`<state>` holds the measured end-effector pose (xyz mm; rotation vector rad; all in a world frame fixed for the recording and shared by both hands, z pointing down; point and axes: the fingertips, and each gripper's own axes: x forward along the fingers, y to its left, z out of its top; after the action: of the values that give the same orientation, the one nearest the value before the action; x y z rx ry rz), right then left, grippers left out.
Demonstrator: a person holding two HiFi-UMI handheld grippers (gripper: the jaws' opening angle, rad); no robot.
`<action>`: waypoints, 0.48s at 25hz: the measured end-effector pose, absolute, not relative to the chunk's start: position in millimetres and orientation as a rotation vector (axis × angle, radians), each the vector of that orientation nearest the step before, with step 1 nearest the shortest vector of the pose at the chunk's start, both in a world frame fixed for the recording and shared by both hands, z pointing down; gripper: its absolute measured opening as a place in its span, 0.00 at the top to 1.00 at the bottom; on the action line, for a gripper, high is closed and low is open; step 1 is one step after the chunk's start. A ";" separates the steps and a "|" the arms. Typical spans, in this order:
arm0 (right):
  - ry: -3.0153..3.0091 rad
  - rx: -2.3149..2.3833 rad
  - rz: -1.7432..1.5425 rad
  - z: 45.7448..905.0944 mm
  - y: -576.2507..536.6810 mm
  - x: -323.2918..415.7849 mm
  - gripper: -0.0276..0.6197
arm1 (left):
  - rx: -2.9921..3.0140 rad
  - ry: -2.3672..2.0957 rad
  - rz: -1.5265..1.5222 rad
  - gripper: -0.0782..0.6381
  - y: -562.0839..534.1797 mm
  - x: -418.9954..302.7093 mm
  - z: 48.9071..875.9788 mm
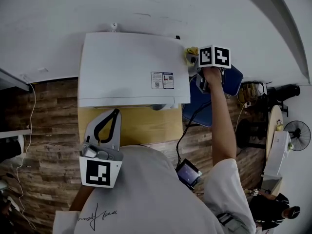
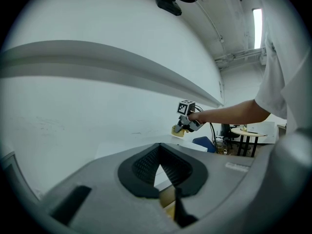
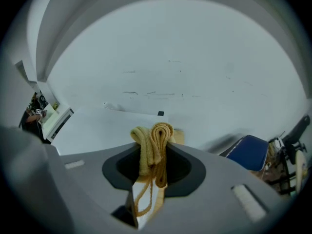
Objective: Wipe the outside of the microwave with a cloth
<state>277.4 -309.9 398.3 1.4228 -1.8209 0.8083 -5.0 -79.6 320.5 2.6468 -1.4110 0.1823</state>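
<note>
Clamping the cloth (image 1: 190, 52), right tool (image 1: 194, 62) hovers by microwave (image 1: 131, 67) corner

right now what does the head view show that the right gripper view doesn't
Only head view: the left gripper by the table, and a sticker on the microwave. Only right gripper view: the right gripper, tongs shut on the folded cloth. Both: the microwave's top, the cloth, the chair.
</note>
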 end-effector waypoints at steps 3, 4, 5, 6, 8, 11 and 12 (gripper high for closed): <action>-1.786 1.417 0.787 406.2 -310.3 275.6 0.78 | 2.655 -1.412 0.207 0.90 -78.9 -9.5 321.3; -1.783 1.416 0.790 408.3 -310.2 274.1 0.78 | 2.652 -1.413 0.213 0.90 -78.7 -11.6 321.7; -1.781 1.417 0.794 409.6 -310.1 272.9 0.78 | 2.647 -1.416 0.214 0.90 -78.6 -13.9 322.0; -1.780 1.419 0.797 410.1 -310.3 272.1 0.78 | 2.641 -1.419 0.211 0.90 -78.8 -16.3 322.2; -1.778 1.420 0.801 410.3 -310.8 270.6 0.78 | 2.640 -1.426 0.206 0.90 -79.0 -21.3 322.1; -1.769 1.420 0.800 411.7 -310.8 268.0 0.78 | 2.659 -1.428 0.216 0.90 -78.5 -26.6 322.4; -1.764 1.421 0.796 412.2 -310.7 267.3 0.78 | 2.663 -1.426 0.222 0.90 -78.1 -28.0 323.0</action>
<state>267.3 -310.7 412.2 1.4212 -1.7643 0.7962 -28.0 -78.1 323.0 2.6626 -1.4256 0.2215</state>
